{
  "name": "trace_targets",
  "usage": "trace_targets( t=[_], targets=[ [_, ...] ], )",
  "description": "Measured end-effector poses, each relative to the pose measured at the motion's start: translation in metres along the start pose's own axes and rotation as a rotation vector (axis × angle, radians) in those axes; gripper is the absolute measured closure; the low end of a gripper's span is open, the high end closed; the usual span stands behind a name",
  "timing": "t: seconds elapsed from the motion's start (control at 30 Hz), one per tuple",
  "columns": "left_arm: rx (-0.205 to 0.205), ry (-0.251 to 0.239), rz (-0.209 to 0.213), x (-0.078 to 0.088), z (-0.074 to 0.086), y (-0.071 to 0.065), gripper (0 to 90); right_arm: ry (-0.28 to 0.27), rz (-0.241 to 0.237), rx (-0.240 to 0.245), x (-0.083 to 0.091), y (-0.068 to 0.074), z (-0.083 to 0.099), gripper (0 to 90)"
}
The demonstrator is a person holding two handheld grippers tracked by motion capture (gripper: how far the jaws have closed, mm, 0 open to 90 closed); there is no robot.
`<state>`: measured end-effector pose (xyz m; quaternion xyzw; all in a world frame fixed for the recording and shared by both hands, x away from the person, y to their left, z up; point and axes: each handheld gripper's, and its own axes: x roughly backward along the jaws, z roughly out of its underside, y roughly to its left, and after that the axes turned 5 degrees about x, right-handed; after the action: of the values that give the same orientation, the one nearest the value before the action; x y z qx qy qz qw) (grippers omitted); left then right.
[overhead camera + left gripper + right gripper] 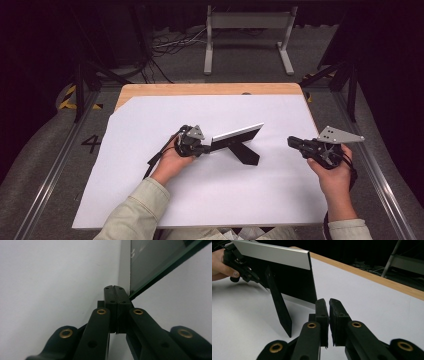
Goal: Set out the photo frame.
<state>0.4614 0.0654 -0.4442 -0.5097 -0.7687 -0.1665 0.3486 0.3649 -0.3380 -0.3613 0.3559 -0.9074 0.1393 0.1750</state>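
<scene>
High view: left claw [206, 146] clenched at the near end of the picture frame [238, 134], which stands on its black prop on the white worktop [240, 200]; whether the pads actually pinch its edge is unclear. Right claw [291, 142], nearly closed and holding nothing, sits well apart; frame front hidden.

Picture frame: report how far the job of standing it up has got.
Done: the picture frame stands upright on the white sheet, its black back leg swung out. In hand: the left hand-held gripper is shut at the frame's edge. Left: letting go. The right hand-held gripper is apart from the frame, nearly shut and holding nothing.
</scene>
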Motion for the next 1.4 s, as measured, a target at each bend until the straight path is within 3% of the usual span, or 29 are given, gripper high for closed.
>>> trace_targets(
  t=[0.37, 0.63, 1.4],
  targets=[
    [-0.084, 0.009, 0.122, -0.001, -0.001, -0.013, 90.0, -0.006, -0.011, 0.002, -0.003, 0.000, -0.003, 84.9],
    [-0.124, 0.017, 0.182, -0.004, -0.003, -0.021, 90.0, -0.010, -0.007, 0.001, -0.002, -0.002, -0.003, 84.8],
    [-0.247, 0.109, 0.292, -0.016, -0.018, -0.057, 90.0, -0.016, 0.001, -0.009, 0.002, -0.003, -0.003, 84.7]
  ],
)
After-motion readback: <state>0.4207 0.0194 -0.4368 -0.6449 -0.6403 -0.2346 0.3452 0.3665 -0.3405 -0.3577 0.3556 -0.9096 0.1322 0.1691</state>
